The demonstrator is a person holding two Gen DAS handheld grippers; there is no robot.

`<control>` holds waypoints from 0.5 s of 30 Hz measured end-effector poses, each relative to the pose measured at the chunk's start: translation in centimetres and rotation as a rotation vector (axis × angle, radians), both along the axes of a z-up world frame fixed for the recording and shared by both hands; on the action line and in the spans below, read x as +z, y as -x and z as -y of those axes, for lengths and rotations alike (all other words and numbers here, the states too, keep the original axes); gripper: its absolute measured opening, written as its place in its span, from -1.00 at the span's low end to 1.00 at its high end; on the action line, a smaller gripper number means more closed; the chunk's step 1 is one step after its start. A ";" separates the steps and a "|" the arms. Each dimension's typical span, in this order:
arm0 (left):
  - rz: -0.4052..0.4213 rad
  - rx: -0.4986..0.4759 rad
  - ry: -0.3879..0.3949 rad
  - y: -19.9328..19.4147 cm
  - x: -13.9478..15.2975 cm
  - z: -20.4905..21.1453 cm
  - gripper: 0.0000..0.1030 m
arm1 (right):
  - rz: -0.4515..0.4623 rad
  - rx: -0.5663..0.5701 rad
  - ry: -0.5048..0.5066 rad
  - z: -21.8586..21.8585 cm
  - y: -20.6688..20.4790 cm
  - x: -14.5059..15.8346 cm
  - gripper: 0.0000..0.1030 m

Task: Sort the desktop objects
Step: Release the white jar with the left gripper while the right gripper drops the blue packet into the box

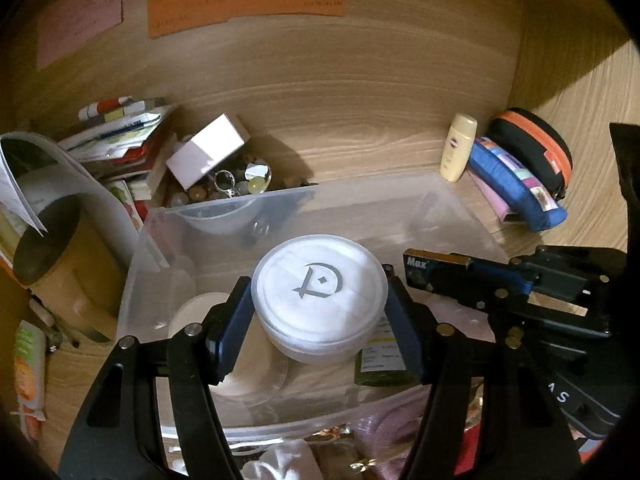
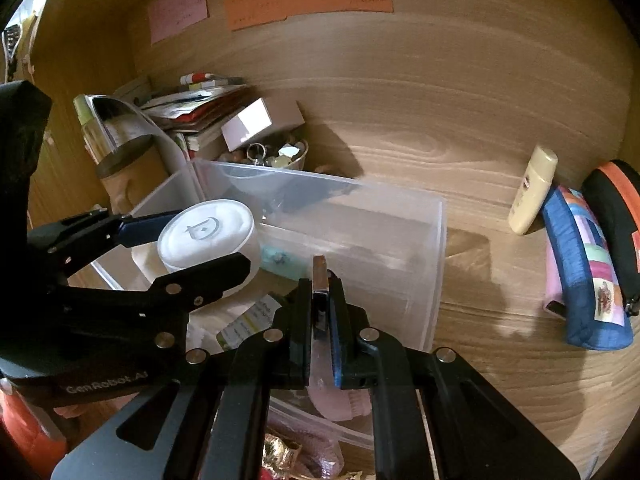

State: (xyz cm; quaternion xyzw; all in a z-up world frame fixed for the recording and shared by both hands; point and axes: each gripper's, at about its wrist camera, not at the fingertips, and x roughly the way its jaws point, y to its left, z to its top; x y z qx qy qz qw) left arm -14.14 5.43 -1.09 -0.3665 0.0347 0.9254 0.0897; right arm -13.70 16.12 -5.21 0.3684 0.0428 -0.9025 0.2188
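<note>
My left gripper (image 1: 320, 300) is shut on a round white jar (image 1: 319, 294) with a grey logo on its lid, held over a clear plastic bin (image 1: 224, 216). The jar (image 2: 208, 236) and left gripper (image 2: 192, 240) also show in the right wrist view. My right gripper (image 2: 320, 280) is shut on a thin flat black item (image 2: 319, 280) marked "Max" (image 1: 436, 272), held over the bin's (image 2: 436, 240) near right side. Inside the bin lie a green labelled bottle (image 1: 380, 364) and a white lid (image 1: 196, 308).
A cream bottle (image 1: 458, 148), a blue pouch (image 1: 516, 184) and a black-orange case (image 1: 536, 148) stand at the right. A white box (image 1: 208, 148), a bowl of trinkets (image 1: 236, 184), books (image 1: 124, 136) and a tan cup (image 1: 68, 264) crowd the left. Paper notes (image 1: 244, 4) hang on the wooden back wall.
</note>
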 end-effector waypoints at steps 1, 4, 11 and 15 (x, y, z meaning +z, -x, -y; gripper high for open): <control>-0.002 0.000 0.002 0.0 0.0 0.0 0.25 | 0.001 0.000 -0.002 0.1 0.0 0.0 -0.87; -0.009 0.002 0.009 -0.1 0.1 -0.1 0.26 | 0.013 0.005 -0.004 0.1 0.2 -0.2 -0.87; -0.015 0.022 0.002 -0.6 0.4 0.3 0.37 | 0.015 0.022 -0.005 0.4 0.0 -0.1 -0.84; -0.036 0.033 -0.003 -1.1 1.0 0.5 0.42 | 0.001 0.019 -0.003 0.2 -0.4 0.4 -0.70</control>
